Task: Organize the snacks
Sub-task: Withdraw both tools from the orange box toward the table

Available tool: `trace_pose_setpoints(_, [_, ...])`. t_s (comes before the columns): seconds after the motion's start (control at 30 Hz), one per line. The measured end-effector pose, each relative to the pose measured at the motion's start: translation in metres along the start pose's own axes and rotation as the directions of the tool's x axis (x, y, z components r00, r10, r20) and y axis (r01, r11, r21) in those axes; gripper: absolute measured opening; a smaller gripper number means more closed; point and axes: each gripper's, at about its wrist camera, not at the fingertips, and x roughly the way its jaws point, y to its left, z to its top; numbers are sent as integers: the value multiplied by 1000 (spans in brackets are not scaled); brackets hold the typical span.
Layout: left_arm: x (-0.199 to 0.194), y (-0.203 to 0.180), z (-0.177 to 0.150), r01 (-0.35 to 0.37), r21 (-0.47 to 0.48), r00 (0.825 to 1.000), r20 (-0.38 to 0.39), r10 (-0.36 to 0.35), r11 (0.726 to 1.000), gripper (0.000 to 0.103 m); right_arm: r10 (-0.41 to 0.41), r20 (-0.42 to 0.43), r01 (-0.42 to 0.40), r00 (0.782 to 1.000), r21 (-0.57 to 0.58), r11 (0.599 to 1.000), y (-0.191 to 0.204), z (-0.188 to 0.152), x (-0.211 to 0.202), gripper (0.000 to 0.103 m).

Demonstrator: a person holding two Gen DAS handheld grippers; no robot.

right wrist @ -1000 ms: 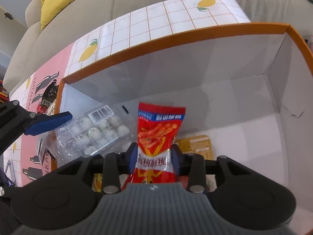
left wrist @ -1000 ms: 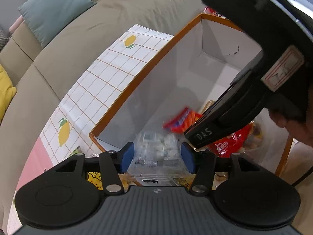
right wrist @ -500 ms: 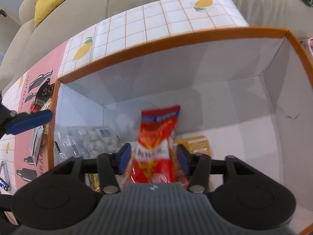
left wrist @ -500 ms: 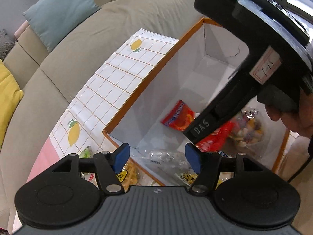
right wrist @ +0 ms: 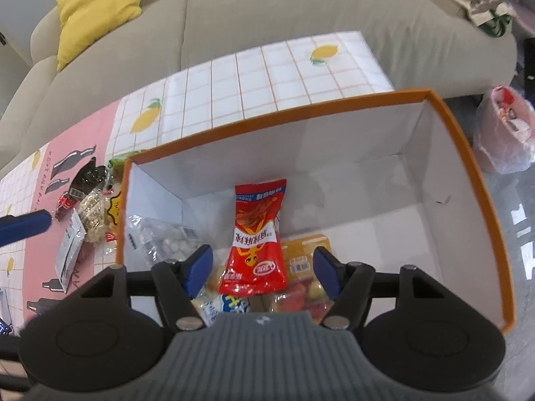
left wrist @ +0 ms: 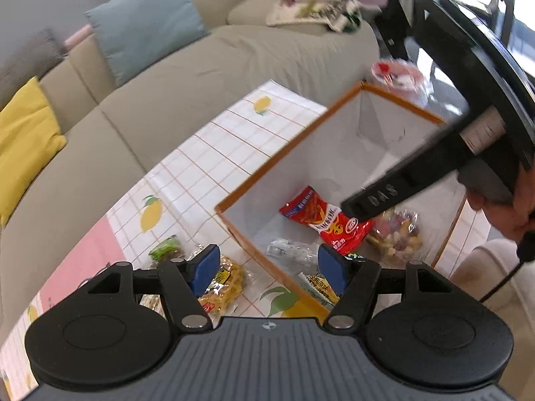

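Observation:
An orange-rimmed white box [right wrist: 468,173] [left wrist: 254,180] stands on the table. A red snack packet [right wrist: 257,237] [left wrist: 327,220] lies inside it on other snacks. Beside the packet rests a clear pack of white balls [right wrist: 167,240] [left wrist: 291,250]. My right gripper [right wrist: 264,267] hangs above the red packet; its jaws are opening, pads apart and off the packet. My left gripper [left wrist: 269,270] is open and empty above the box's near-left corner. On the table left of the box lie several loose snacks, among them a yellow waffle pack [left wrist: 224,284] and a green packet [left wrist: 165,247].
A beige sofa [right wrist: 267,16] with yellow [right wrist: 97,6] and blue-grey [left wrist: 143,23] cushions curves behind the table. The tablecloth [right wrist: 267,77] carries a lemon-and-grid print, pink at the left. A pink plastic bag [right wrist: 505,130] sits past the box's right side.
The right gripper let go of the red packet, which dropped into the box, and rose. The left gripper released the clear pack into the box, opened wider and lifted back.

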Motion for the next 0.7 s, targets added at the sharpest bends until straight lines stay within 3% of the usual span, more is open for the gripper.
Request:
trace_pose_setpoints(0.17, [-31, 11, -12, -19, -78, 997, 77, 25, 997, 79, -82, 111, 86, 990, -35, 996, 17, -25, -32, 65])
trace_pose_setpoints(0.33, [-60, 17, -30, -48, -156, 987, 145, 71, 987, 79, -138, 255, 156, 957, -50, 987, 43, -56, -64, 70])
trace_pose_setpoints(0.7, [-103, 46, -95, -73, -349, 967, 204, 152, 934, 79, -103, 462, 134, 881, -36, 990, 110, -117, -105, 71])
